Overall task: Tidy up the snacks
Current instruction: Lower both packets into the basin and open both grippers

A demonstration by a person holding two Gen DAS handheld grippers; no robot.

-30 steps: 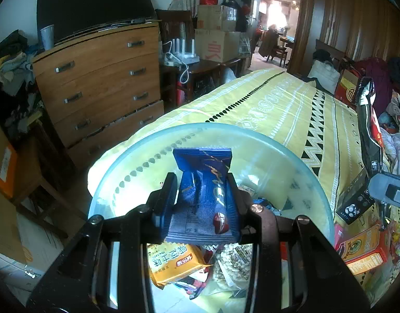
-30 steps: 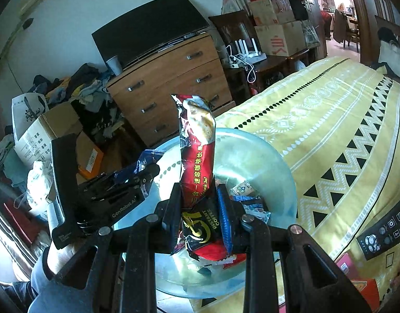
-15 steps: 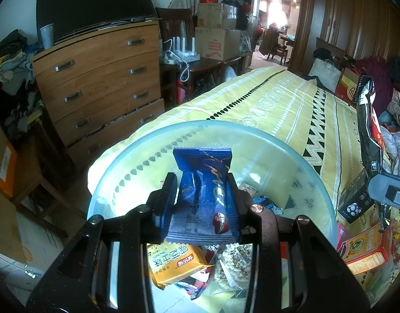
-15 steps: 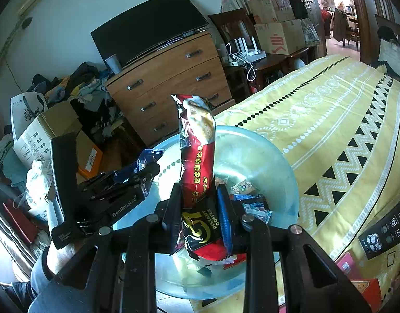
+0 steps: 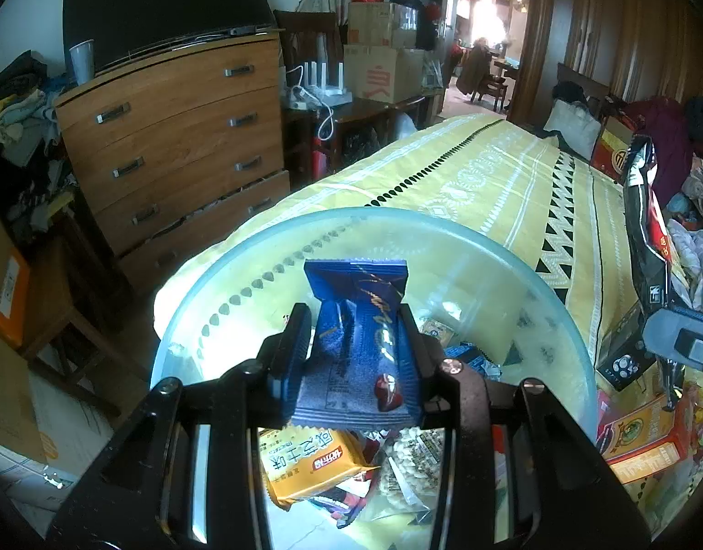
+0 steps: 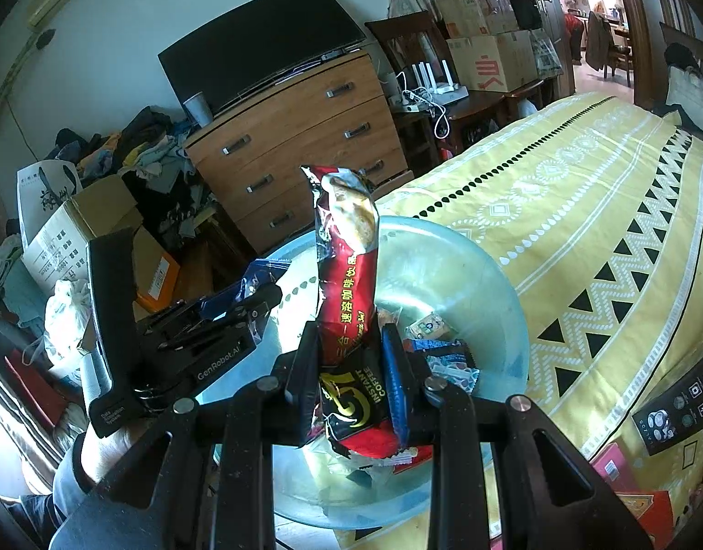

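Note:
A clear glass bowl [image 5: 443, 229] sits on the yellow patterned bed and holds several snack packets, among them an orange packet [image 5: 305, 463]. My left gripper [image 5: 358, 339] is shut on a blue snack packet [image 5: 360, 348] and holds it over the bowl's near side. My right gripper [image 6: 351, 366] is shut on a tall red instant coffee packet [image 6: 347, 302], upright above the bowl [image 6: 466, 270]. The left gripper [image 6: 223, 321] shows at the bowl's left rim in the right wrist view. The coffee packet [image 5: 645, 211] shows at the right in the left wrist view.
A wooden dresser [image 5: 177, 142] with a TV stands left of the bed. An orange snack box [image 5: 645, 440] and a black remote [image 6: 681, 398] lie on the bed [image 6: 603, 211] right of the bowl. Cardboard boxes and clothes crowd the floor at left.
Both grippers have shifted very slightly toward the bowl. Each keeps its packet.

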